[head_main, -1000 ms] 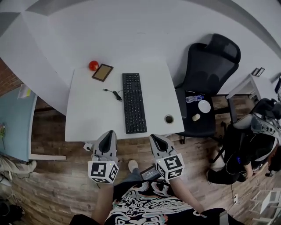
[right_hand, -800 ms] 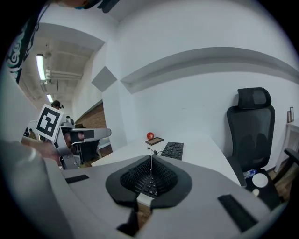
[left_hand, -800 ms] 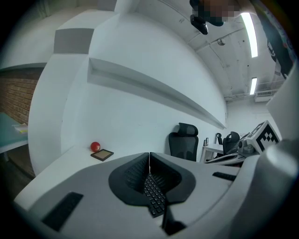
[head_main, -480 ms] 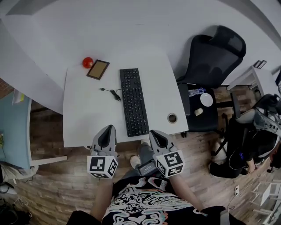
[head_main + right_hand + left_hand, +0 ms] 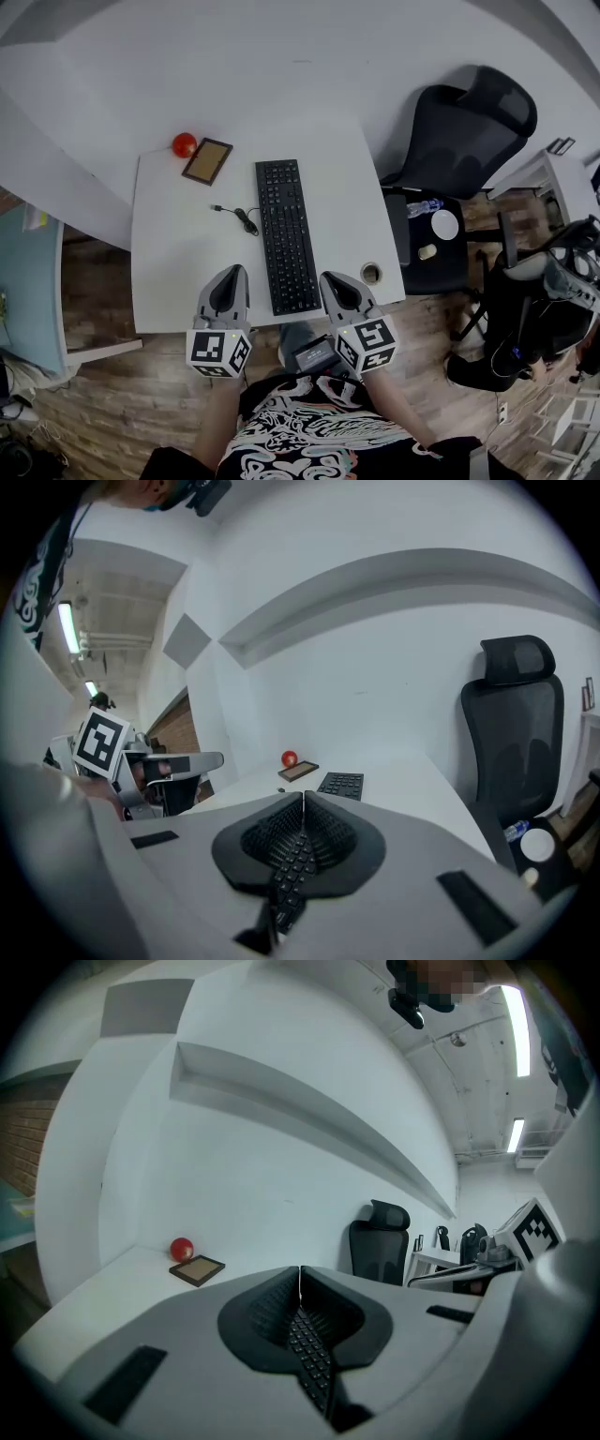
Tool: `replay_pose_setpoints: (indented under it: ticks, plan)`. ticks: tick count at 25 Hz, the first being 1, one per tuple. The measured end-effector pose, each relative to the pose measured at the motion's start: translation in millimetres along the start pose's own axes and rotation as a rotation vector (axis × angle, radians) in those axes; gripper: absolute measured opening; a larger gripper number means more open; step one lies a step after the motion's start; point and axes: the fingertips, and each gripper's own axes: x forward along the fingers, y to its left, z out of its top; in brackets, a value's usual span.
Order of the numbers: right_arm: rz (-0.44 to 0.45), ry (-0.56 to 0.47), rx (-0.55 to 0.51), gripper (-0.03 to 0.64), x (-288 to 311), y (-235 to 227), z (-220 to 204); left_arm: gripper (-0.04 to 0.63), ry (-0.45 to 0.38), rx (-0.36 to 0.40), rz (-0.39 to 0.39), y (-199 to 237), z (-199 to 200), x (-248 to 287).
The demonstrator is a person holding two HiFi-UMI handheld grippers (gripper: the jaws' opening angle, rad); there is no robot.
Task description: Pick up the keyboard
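Observation:
A black keyboard lies lengthwise along the middle of the white desk, its cable coiled to its left. My left gripper hovers over the desk's near edge, left of the keyboard's near end, shut and empty. My right gripper is just right of that end, also shut with nothing held. In the left gripper view the keys show past the shut jaws. The keyboard runs ahead in the right gripper view.
A red ball and a small framed tablet sit at the desk's far left corner. A round cable hole is near the right edge. A black office chair with a bottle and cup stands to the right.
Both grippers have advanced from in front of the desk to over its near edge, flanking the keyboard's near end. Their jaws stayed shut.

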Motion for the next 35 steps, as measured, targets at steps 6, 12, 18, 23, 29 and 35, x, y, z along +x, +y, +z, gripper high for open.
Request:
replay_pose_setpoints:
  ticks: [6,12,18,23,29,35]
  plan:
    - [0.004,0.038,-0.023,0.029,31,-9,3,0.02,0.035,-0.014,0.008,17,-6,28]
    - [0.002,0.071,0.014,0.029,57,-20,-1,0.02,0.07,-0.022,-0.005,29,-12,60]
    - [-0.005,0.108,0.035,0.029,80,-32,-8,0.02,0.097,-0.037,-0.01,40,-19,83]
    - [-0.013,0.132,0.051,0.029,97,-38,-14,0.02,0.134,-0.053,0.007,56,-35,89]
    - [-0.031,0.185,0.082,0.029,112,-46,-33,0.02,0.198,-0.078,0.001,63,-60,95]
    - [-0.032,0.244,0.128,0.029,119,-55,-54,0.02,0.269,-0.136,-0.017,63,-86,99]
